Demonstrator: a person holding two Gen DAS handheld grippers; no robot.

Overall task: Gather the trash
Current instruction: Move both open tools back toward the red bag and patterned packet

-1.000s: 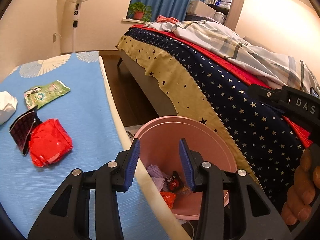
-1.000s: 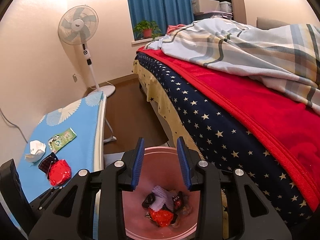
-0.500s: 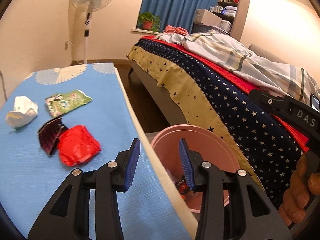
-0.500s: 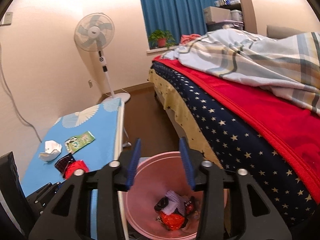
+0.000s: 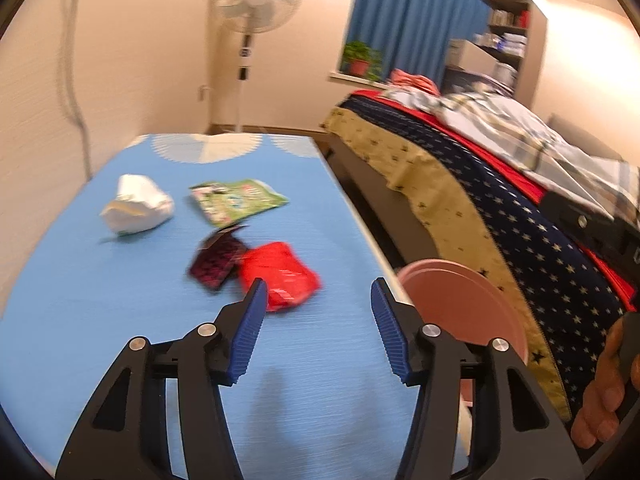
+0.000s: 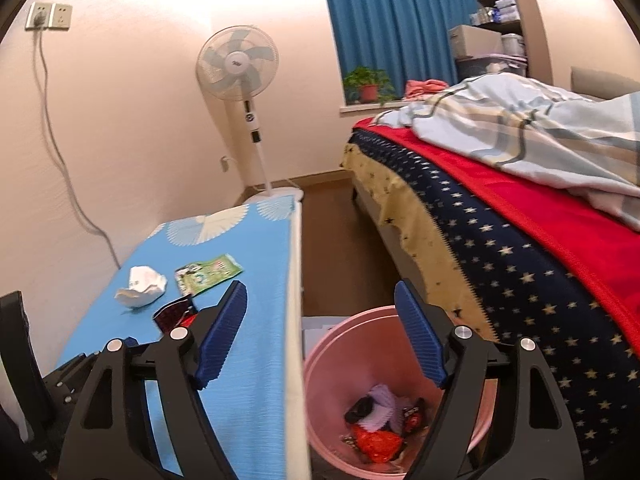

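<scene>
1. Left wrist view — the left gripper point(image 5: 318, 298) is spread wide and empty above the blue table point(image 5: 120, 320); a red wrapper point(image 5: 280, 276), dark wrapper point(image 5: 218, 258), green packet point(image 5: 236, 200) and white crumpled paper point(image 5: 138, 204) lie ahead.
2. Right wrist view — the right gripper point(image 6: 320, 312) is spread wide and empty, over the table edge and the pink bin point(image 6: 332, 364), which holds trash point(image 6: 378, 420).

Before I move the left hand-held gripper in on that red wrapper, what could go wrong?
The red wrapper touches the dark checkered wrapper, so the open left hand-held gripper may drag both or nudge one away. The pink bin sits below the blue table edge, beside the bed; a release short of the rim would likely drop trash on the floor.
</scene>
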